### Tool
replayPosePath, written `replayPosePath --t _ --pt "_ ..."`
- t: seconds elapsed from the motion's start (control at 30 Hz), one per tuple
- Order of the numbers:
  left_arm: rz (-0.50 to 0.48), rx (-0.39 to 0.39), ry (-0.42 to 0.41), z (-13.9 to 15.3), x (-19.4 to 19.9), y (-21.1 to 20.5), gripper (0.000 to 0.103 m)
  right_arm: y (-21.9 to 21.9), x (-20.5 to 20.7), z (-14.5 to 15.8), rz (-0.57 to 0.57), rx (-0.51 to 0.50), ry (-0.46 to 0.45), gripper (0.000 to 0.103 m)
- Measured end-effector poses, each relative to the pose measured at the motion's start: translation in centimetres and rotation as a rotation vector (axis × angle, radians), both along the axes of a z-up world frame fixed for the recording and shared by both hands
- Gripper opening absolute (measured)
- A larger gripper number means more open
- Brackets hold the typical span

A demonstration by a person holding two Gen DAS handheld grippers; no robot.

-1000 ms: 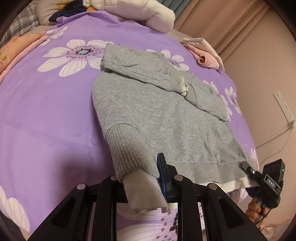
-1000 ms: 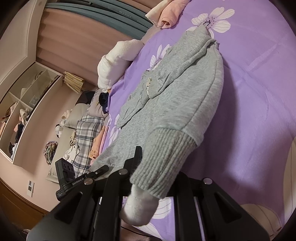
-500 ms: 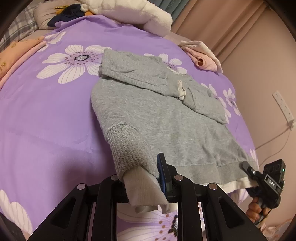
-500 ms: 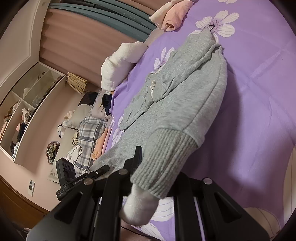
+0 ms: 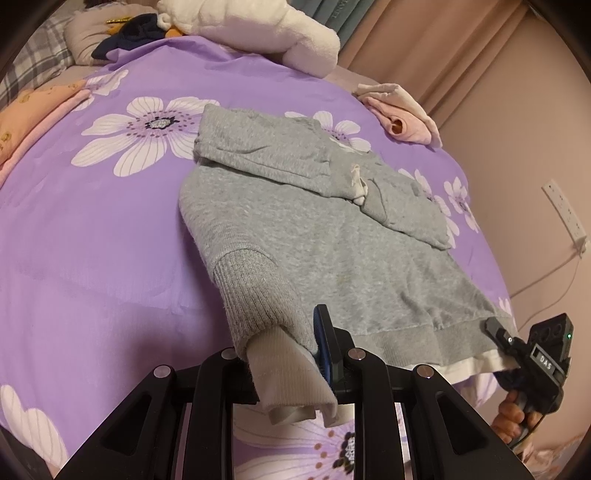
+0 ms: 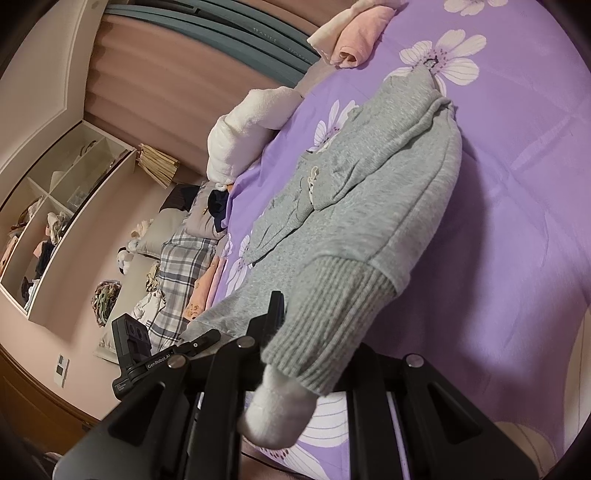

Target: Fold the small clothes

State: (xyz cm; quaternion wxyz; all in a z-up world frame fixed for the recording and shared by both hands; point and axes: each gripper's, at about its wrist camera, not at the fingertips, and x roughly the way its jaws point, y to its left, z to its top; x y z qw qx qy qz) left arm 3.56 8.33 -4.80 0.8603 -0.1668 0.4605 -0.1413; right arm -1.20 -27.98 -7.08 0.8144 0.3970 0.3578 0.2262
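A small grey sweatshirt (image 5: 332,236) lies on the purple flowered bedspread (image 5: 92,229), sleeves folded across its upper part. My left gripper (image 5: 291,354) is shut on its near left corner, a ribbed grey cuff with a white inner cuff (image 5: 291,384). My right gripper (image 6: 295,354) is shut on the other bottom corner, a ribbed cuff (image 6: 332,325) with white lining. The right gripper also shows in the left wrist view (image 5: 498,332) at the hem's right end. The sweatshirt (image 6: 369,206) stretches away from both grippers.
A folded pink garment (image 5: 399,110) lies at the far right of the bed. A white rolled blanket (image 5: 266,33) and pillows sit at the head. Orange clothing (image 5: 33,114) lies at the left edge. A wall socket with cable (image 5: 565,214) is at right.
Both grippers hold the same corners. The view has pulled back slightly toward me, and the sweatshirt sits a little lower in both views.
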Motion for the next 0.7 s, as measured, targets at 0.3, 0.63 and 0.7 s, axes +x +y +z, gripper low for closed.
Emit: replayPosePath --t 0.3,0.63,0.7 --pt "-0.002 0.01 -0.019 0.42 0.07 -0.14 0.022 0.05 0.11 0.23 0.001 -0.002 -0.009 0.013" --pt "-0.006 0.013 -0.037 0.96 0.31 -0.11 0.022 0.15 0.29 0.82 0.003 -0.011 -0.021 0.013" --pt "-0.008 0.015 -0.04 1.04 0.37 -0.11 0.022 0.19 0.42 1.06 0.004 -0.015 -0.025 0.013"
